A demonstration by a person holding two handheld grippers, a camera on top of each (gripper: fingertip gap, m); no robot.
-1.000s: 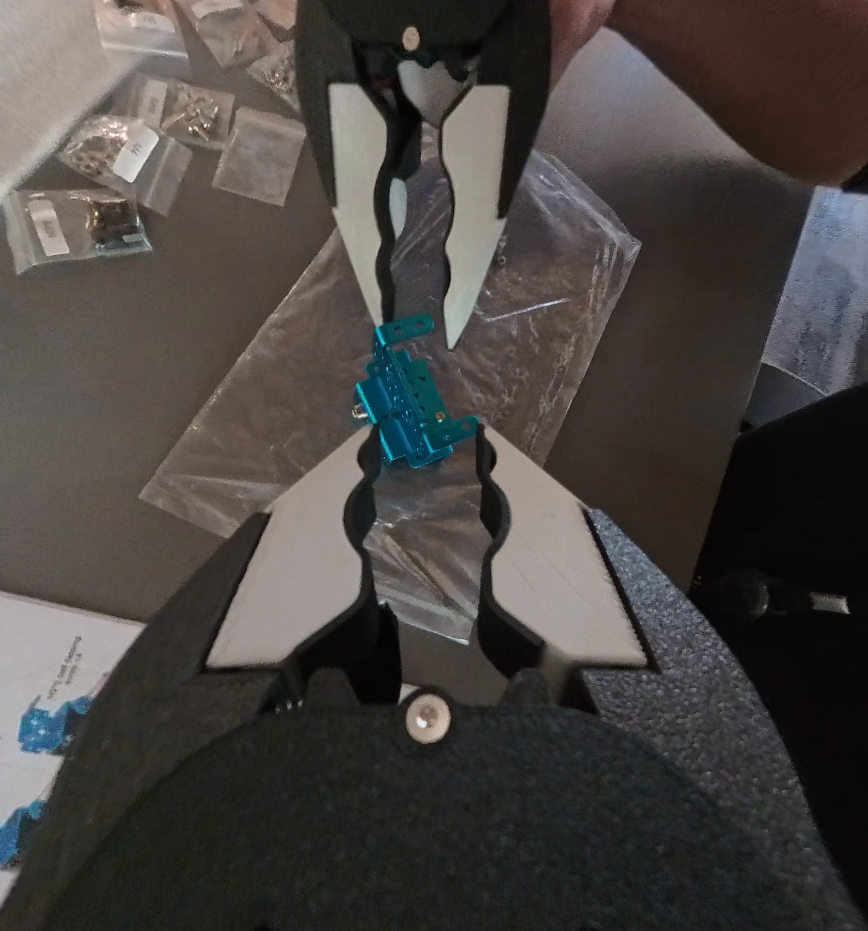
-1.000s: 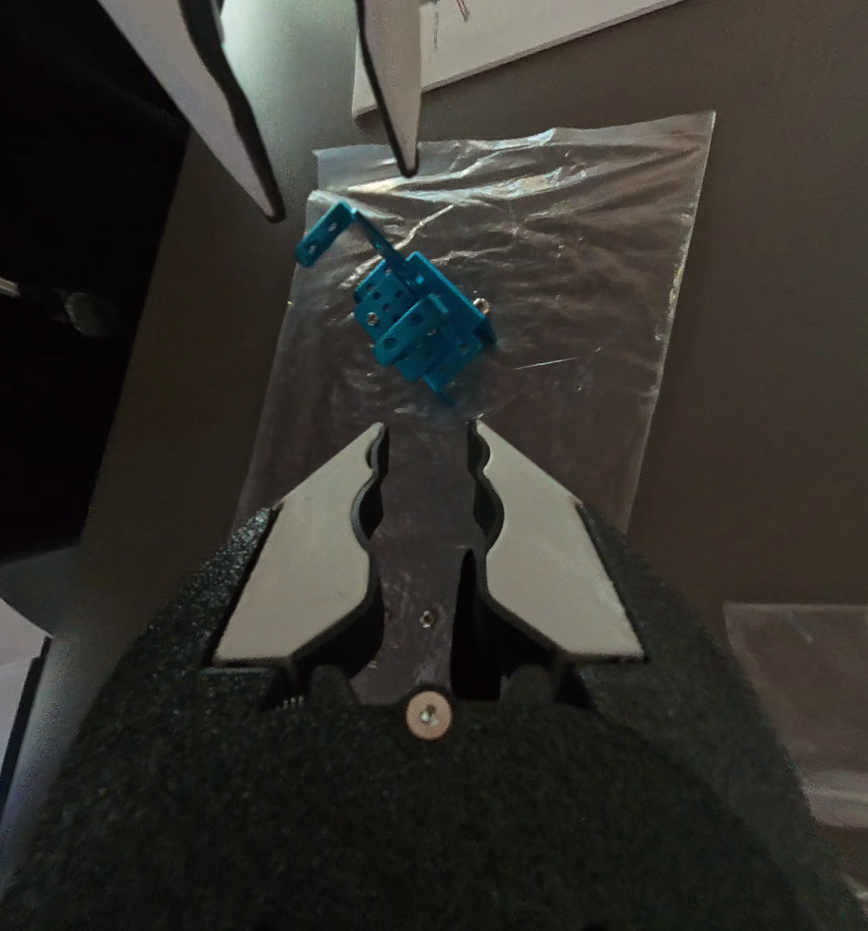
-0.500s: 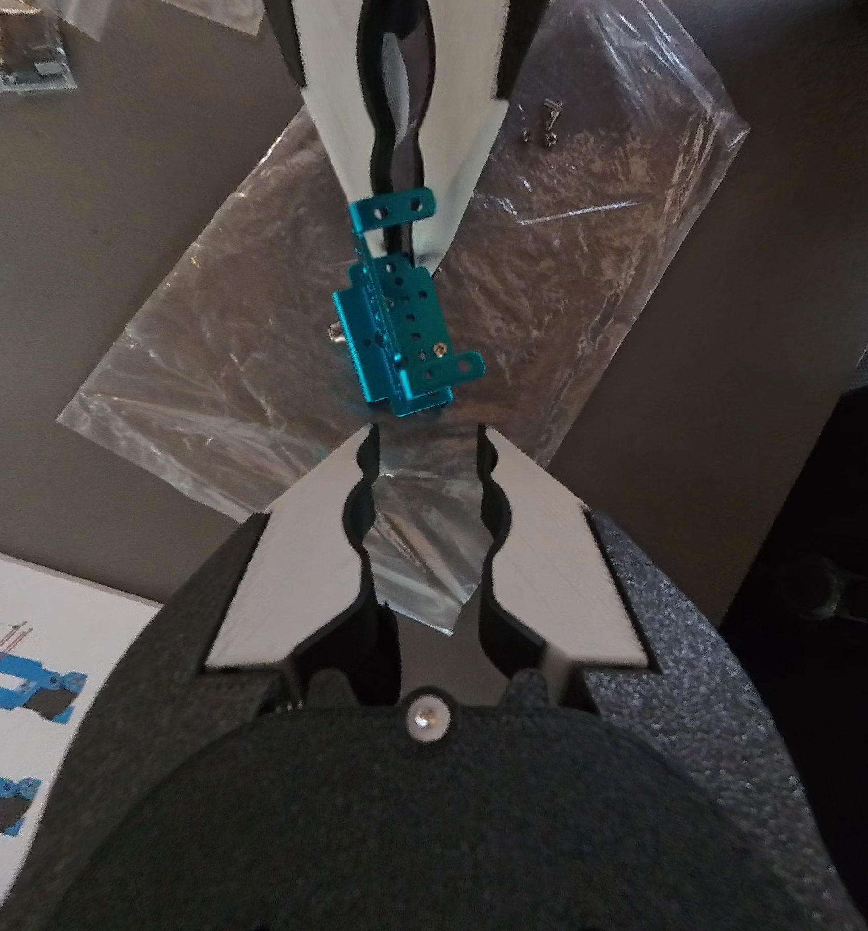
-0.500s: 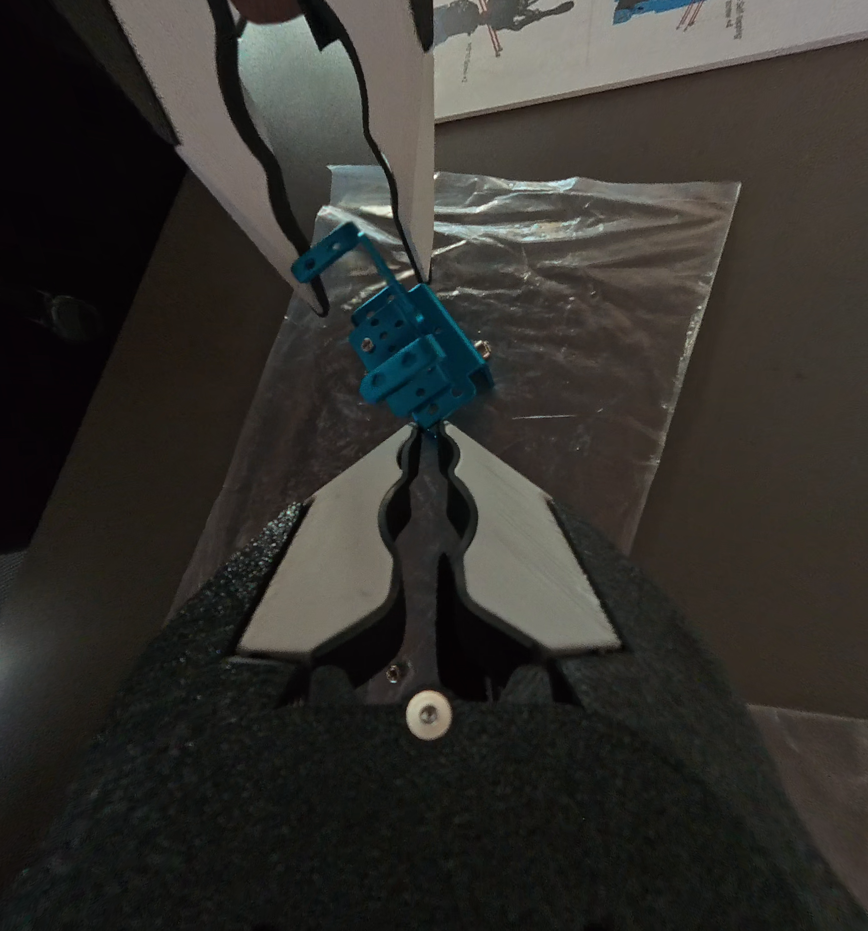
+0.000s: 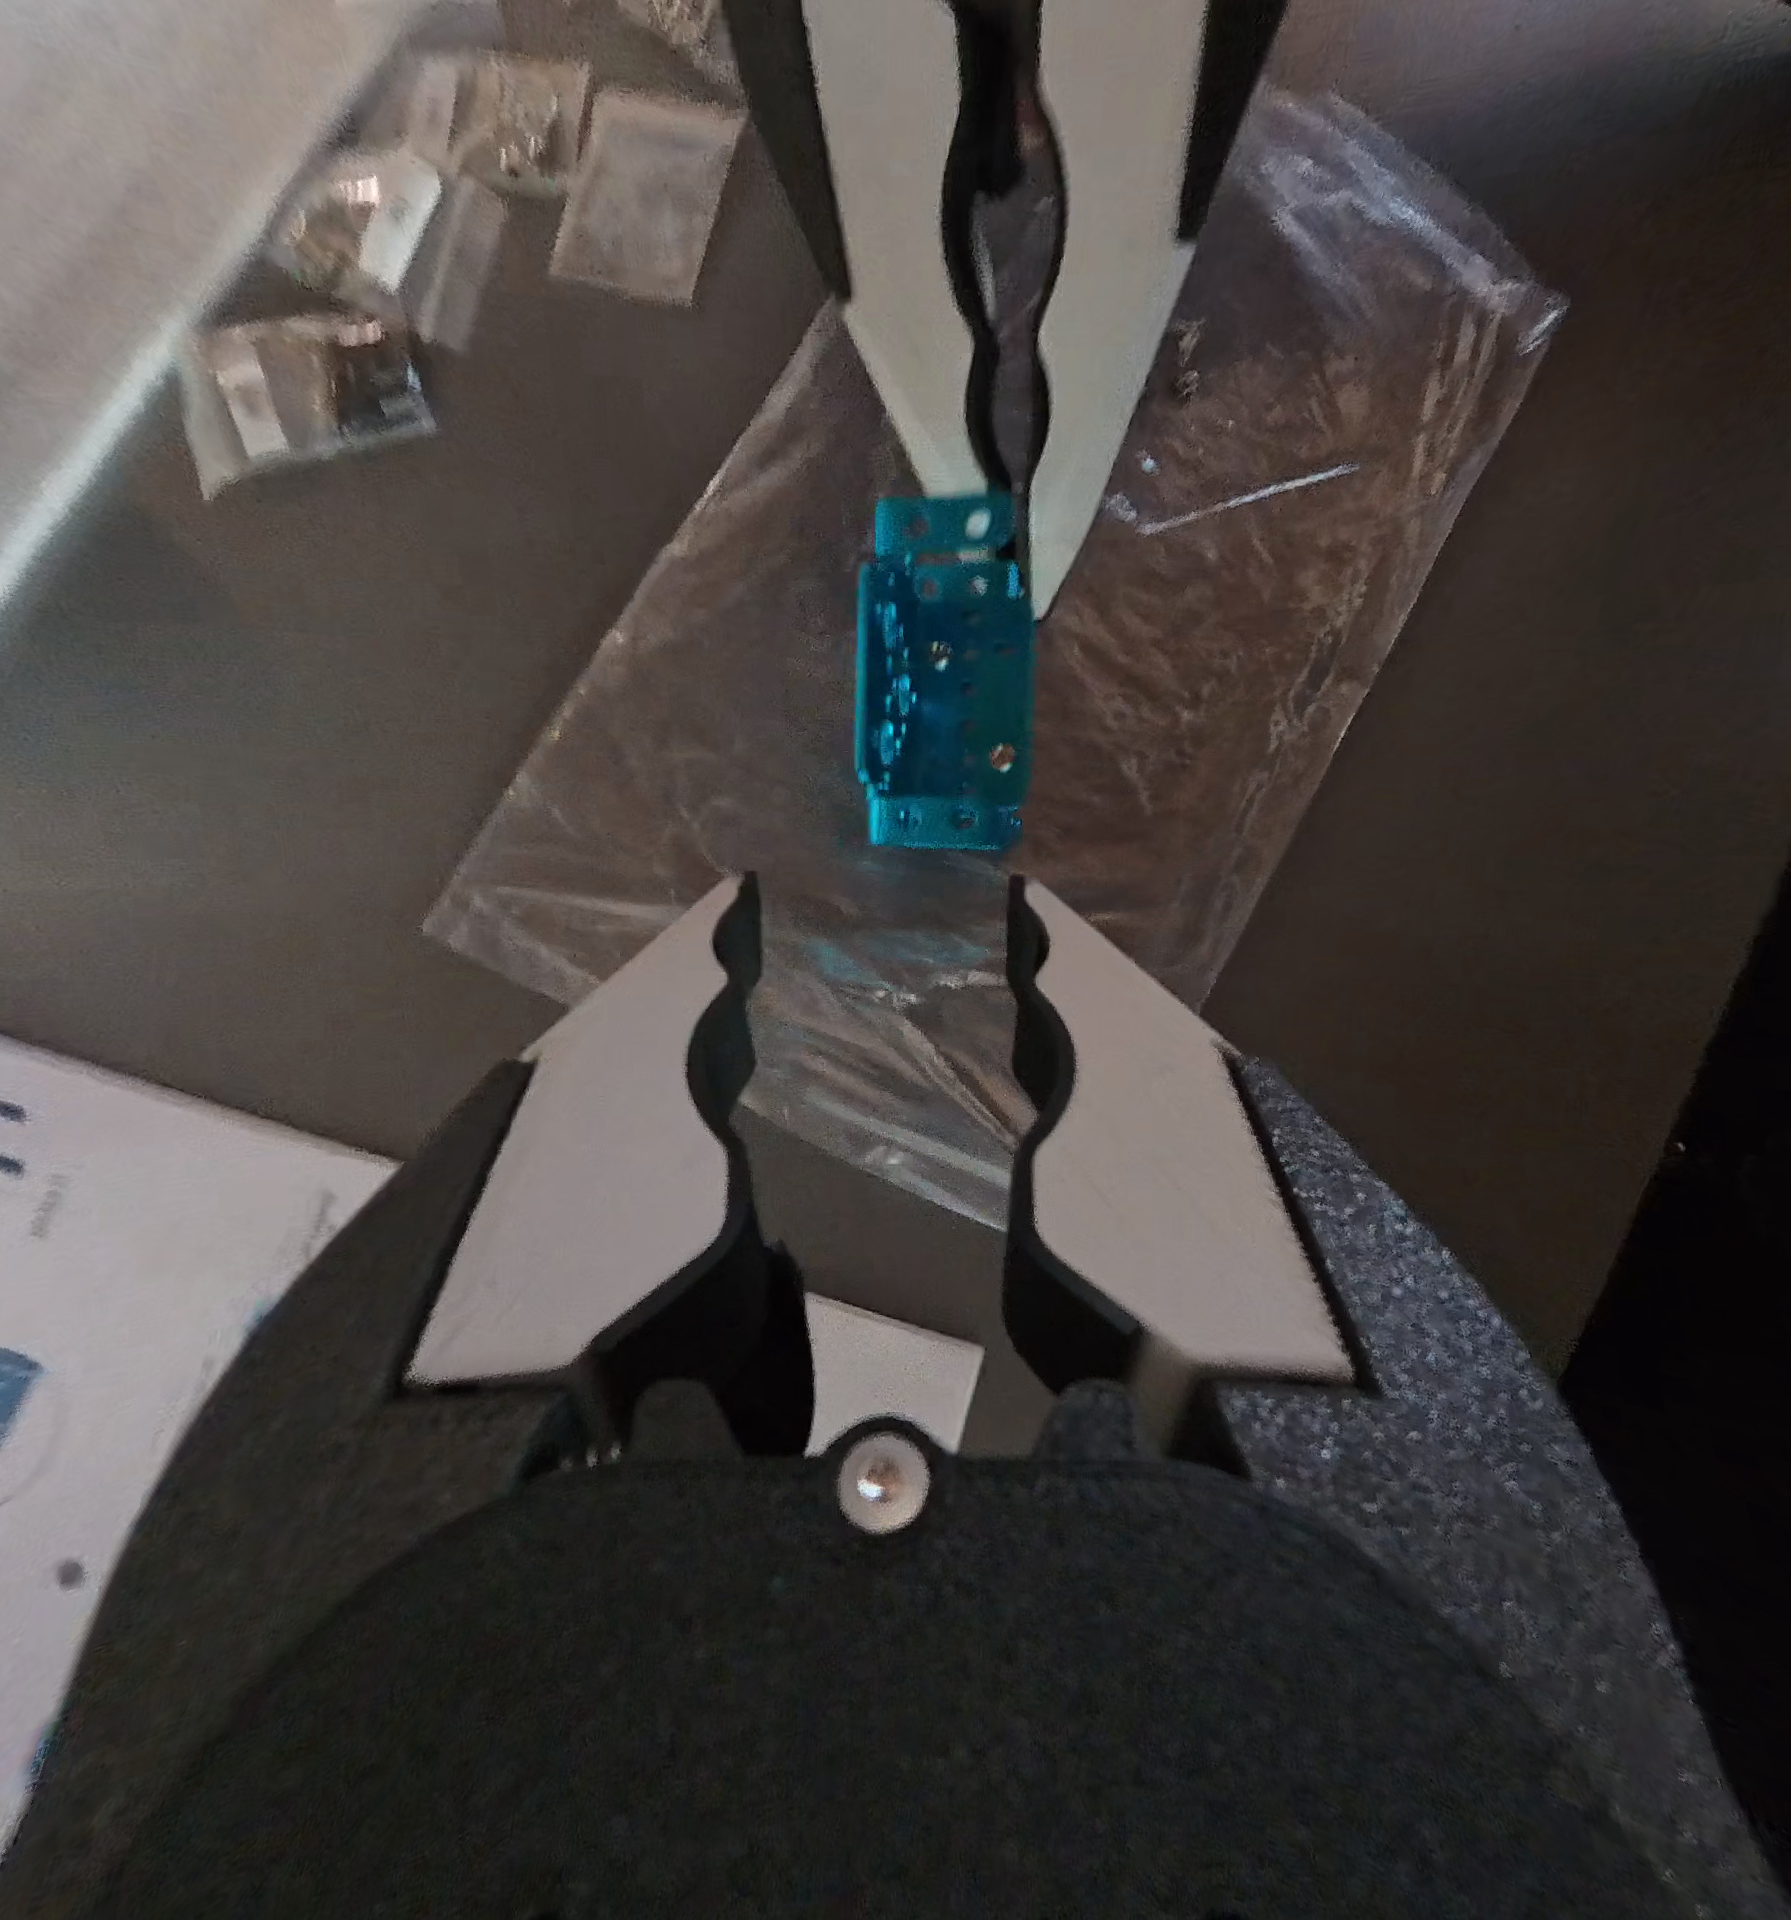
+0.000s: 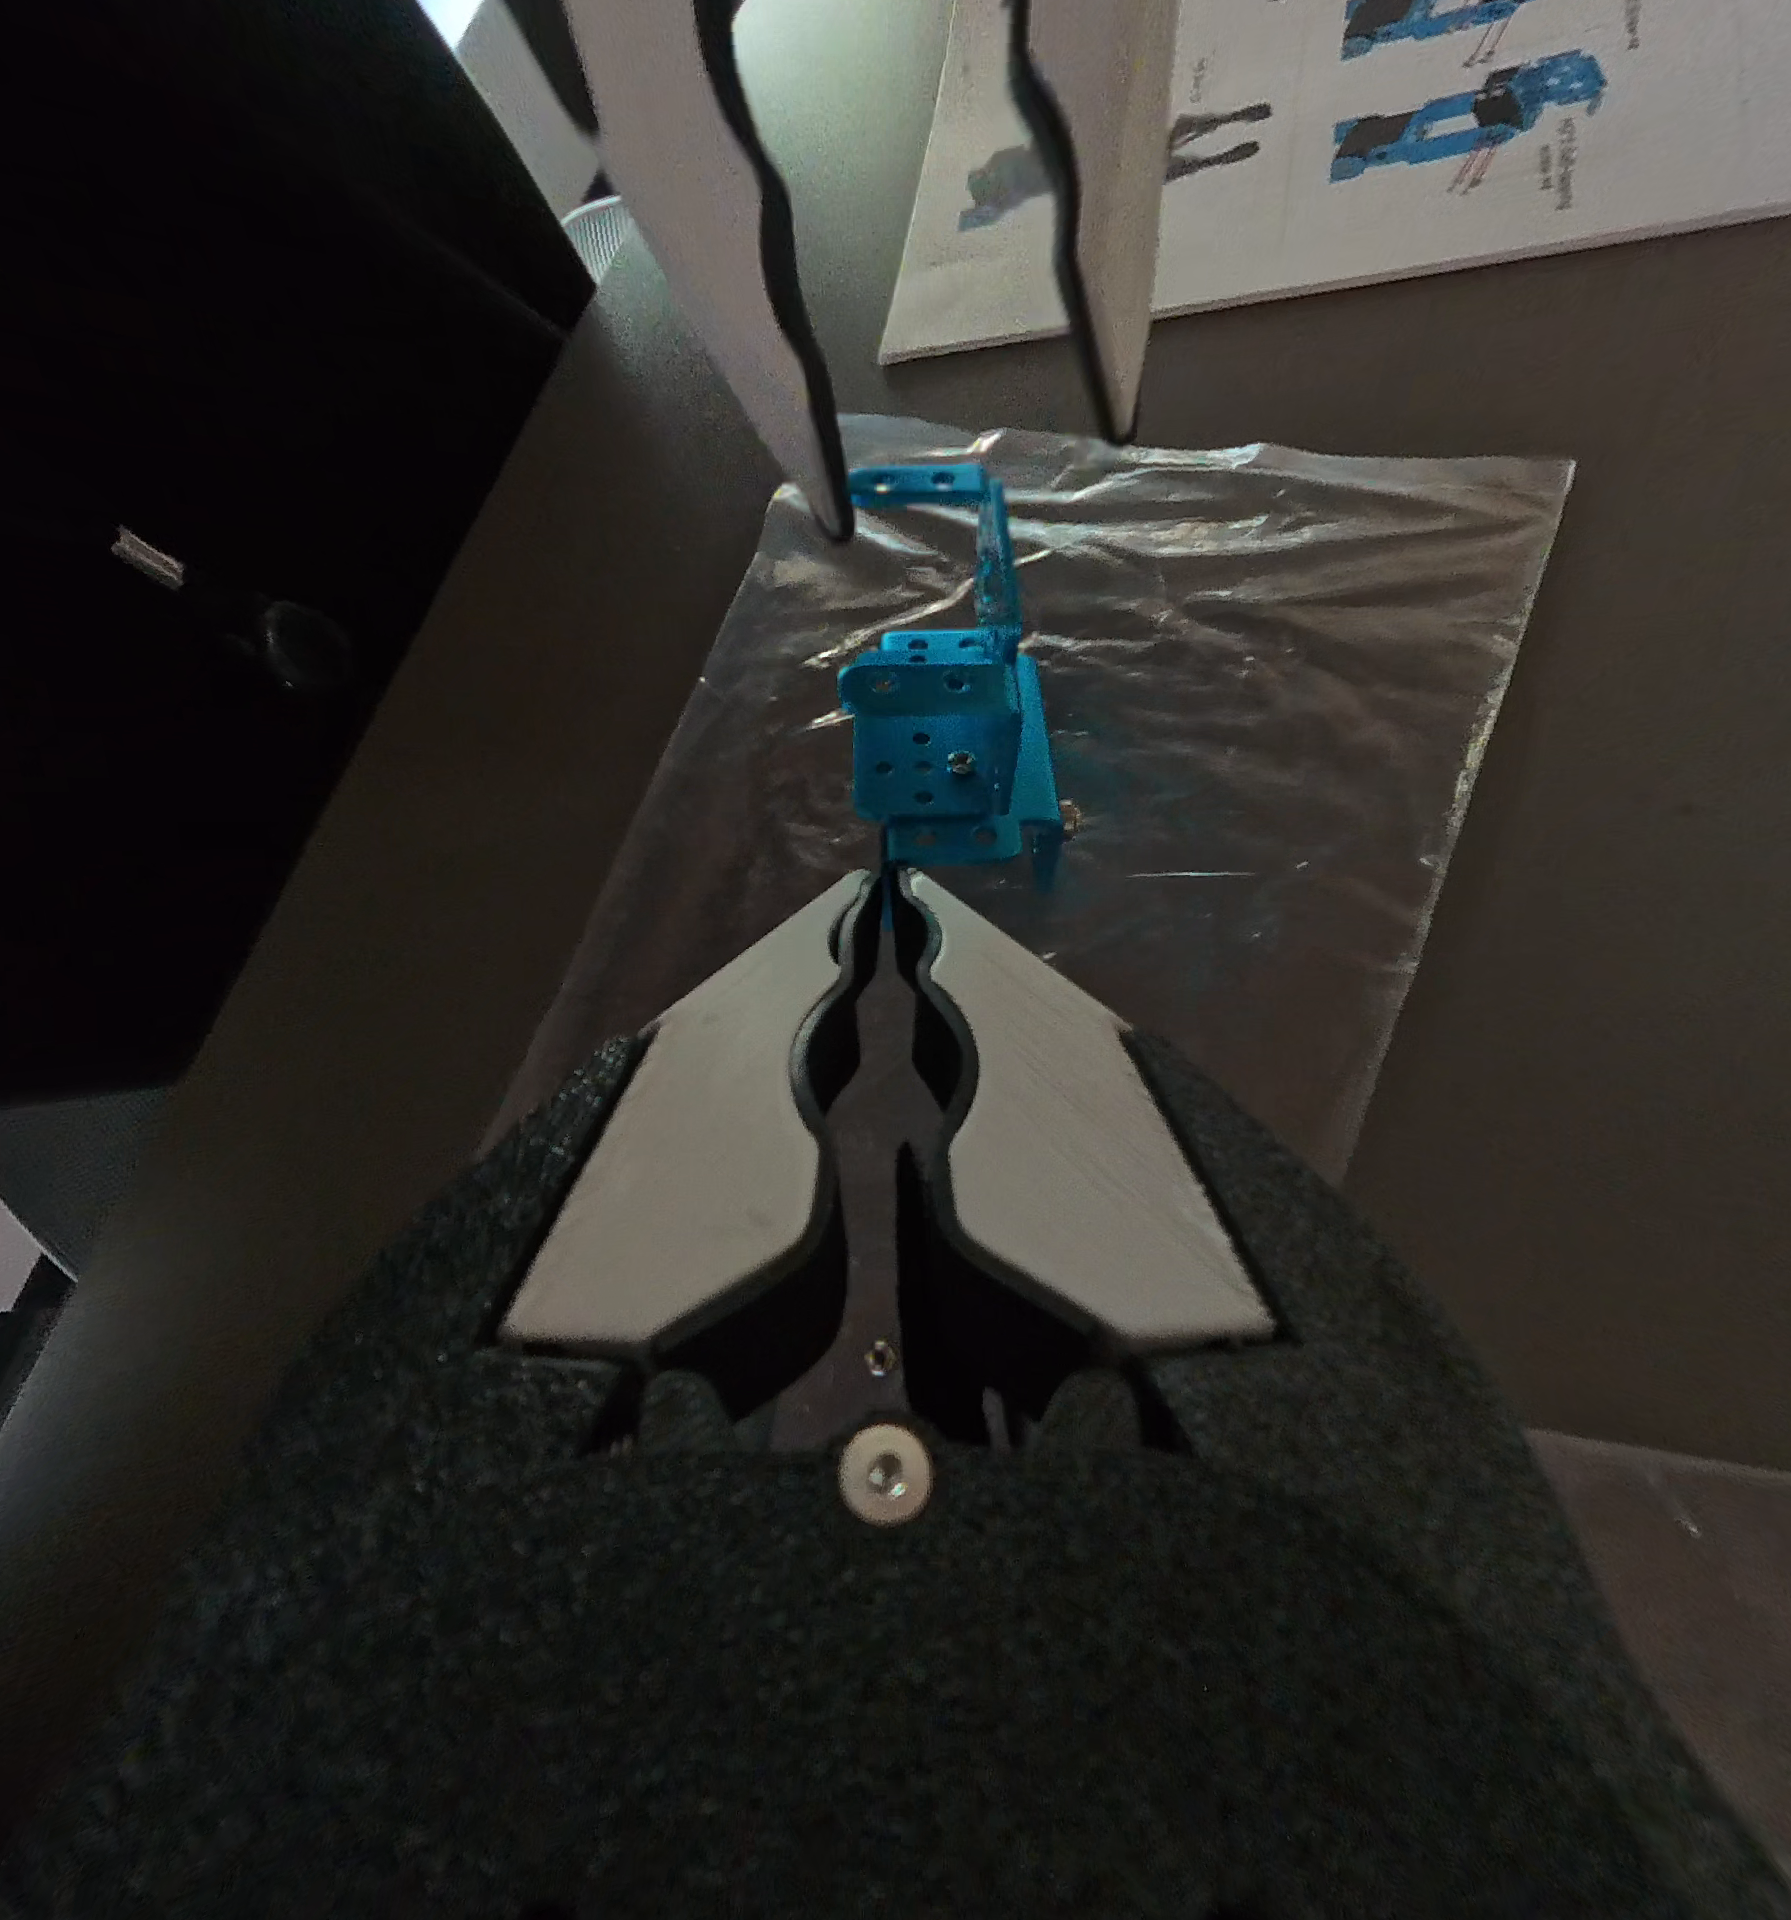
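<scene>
A blue metal bracket assembly with holes and small screws is pinched at its near edge by my right gripper, which is shut on it and holds it above a clear plastic bag. My left gripper faces it from the far side, open, with one fingertip beside the bracket's upper arm. In the left wrist view the bracket hangs just beyond my open left gripper, apart from its tips, and the right gripper grips its far end over the bag.
The brown table carries a white instruction sheet, also in the right wrist view. Several small bags of parts lie at the back left. Another clear bag lies near the right gripper. A dark object lies past the table edge. Across from one pair of fingers to the other is roughly 7 cm.
My right gripper went from open to shut on the blue bracket, then lifted and turned it. My left gripper stayed open and drew slightly back from the bracket.
</scene>
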